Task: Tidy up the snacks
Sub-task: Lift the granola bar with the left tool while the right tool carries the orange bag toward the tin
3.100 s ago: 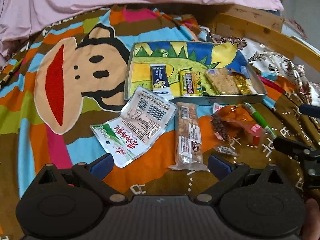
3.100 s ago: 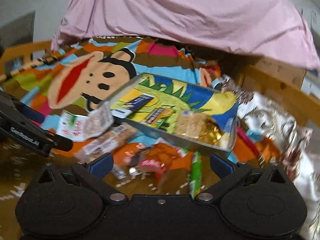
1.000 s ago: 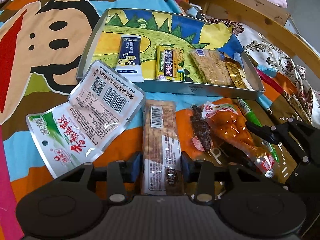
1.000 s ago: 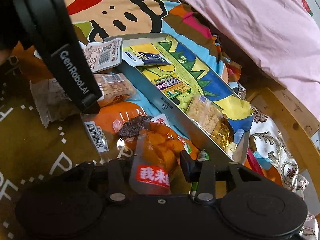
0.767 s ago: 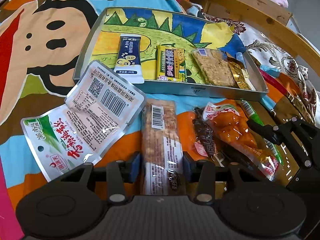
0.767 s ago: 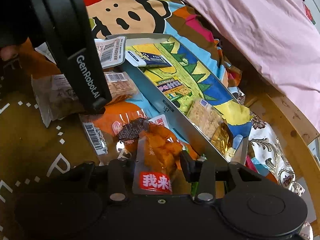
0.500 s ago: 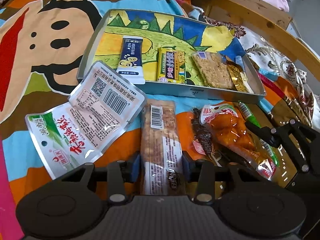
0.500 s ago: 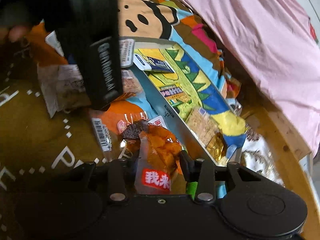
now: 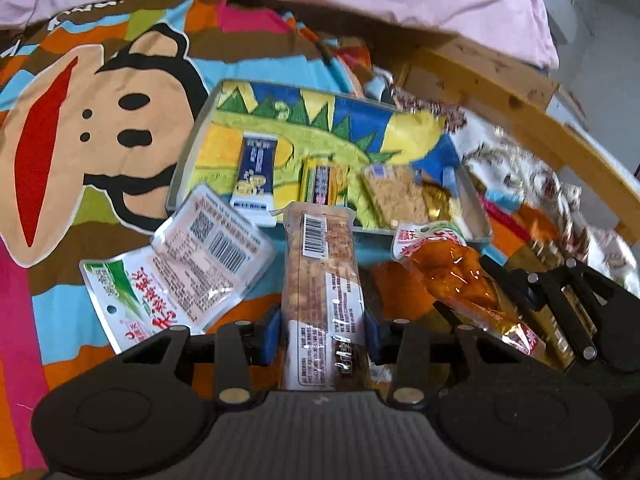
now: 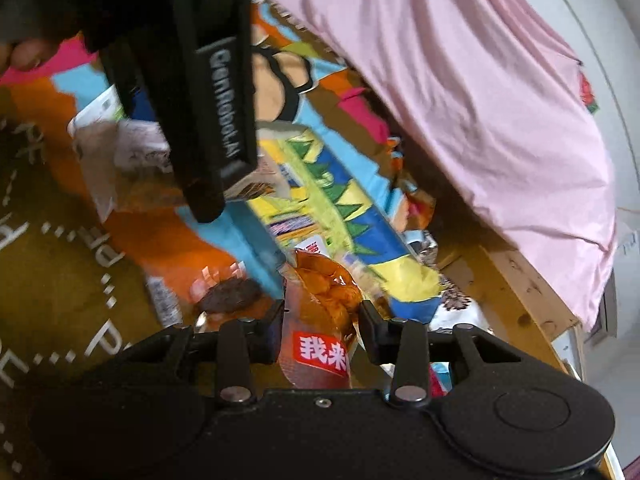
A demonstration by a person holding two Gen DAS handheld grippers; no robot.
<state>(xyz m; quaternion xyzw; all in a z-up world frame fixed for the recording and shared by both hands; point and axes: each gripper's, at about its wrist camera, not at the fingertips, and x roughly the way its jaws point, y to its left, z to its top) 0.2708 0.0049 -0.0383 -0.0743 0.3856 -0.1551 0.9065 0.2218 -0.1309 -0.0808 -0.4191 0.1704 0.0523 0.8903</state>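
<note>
Tray (image 10: 340, 216) smeared by blur; left gripper (image 10: 208, 80) hides snacks behind

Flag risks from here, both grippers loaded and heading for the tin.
1. The left gripper pinches only the near end of the long nut bar; its far end may sag and catch the tin's front wall.
2. The right gripper with the orange pouch sits close beside it; the two could collide.

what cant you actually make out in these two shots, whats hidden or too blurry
- Right wrist view: the left gripper crosses the frame and hides most of the peanut bar it holds.
- Right wrist view: the tray is motion-blurred; its snacks cannot be read.
- Left wrist view: the gold packet at the tray's right end is smeared.
- Both views: the near end of the orange snack pouch sits behind the gripper body.
</note>
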